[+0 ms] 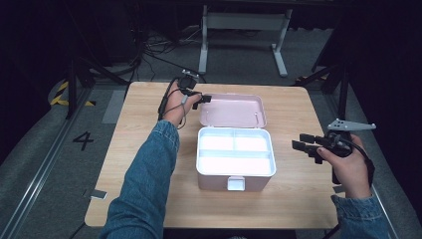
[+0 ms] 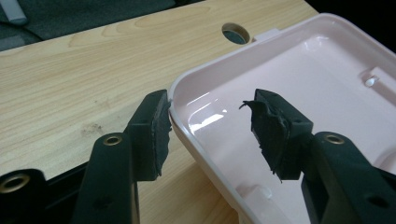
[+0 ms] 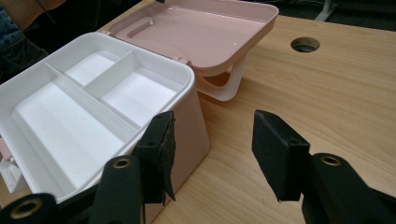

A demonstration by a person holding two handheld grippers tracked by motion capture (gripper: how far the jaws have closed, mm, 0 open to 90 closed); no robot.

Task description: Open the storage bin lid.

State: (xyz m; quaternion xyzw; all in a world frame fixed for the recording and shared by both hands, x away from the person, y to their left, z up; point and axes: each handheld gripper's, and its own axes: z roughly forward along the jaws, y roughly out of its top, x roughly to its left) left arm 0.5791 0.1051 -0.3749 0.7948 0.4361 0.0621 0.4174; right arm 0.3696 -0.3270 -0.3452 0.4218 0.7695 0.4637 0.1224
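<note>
A pink box (image 1: pixel 219 182) with a white divided tray (image 1: pixel 235 151) stands mid-table. Its lid (image 1: pixel 234 110) is open and lies back behind it. My left gripper (image 1: pixel 203 99) is at the lid's far left corner. In the left gripper view the left gripper (image 2: pixel 210 109) is open and straddles the lid's rim (image 2: pixel 180 119), one jaw outside against the rim, the other over the lid's inside (image 2: pixel 317 84). My right gripper (image 1: pixel 302 143) hovers open to the right of the box. The right gripper (image 3: pixel 215 128) has one jaw beside the box's corner (image 3: pixel 194 126), with the tray (image 3: pixel 70 112) at left.
The wooden table (image 1: pixel 298 107) has a round cable hole (image 3: pixel 305 45) (image 2: pixel 236 32) behind the lid. A white handle (image 3: pixel 229 84) hangs under the lid's edge. A white latch (image 1: pixel 236 183) sits on the box's front. A white table frame (image 1: pixel 244 22) stands on the floor beyond.
</note>
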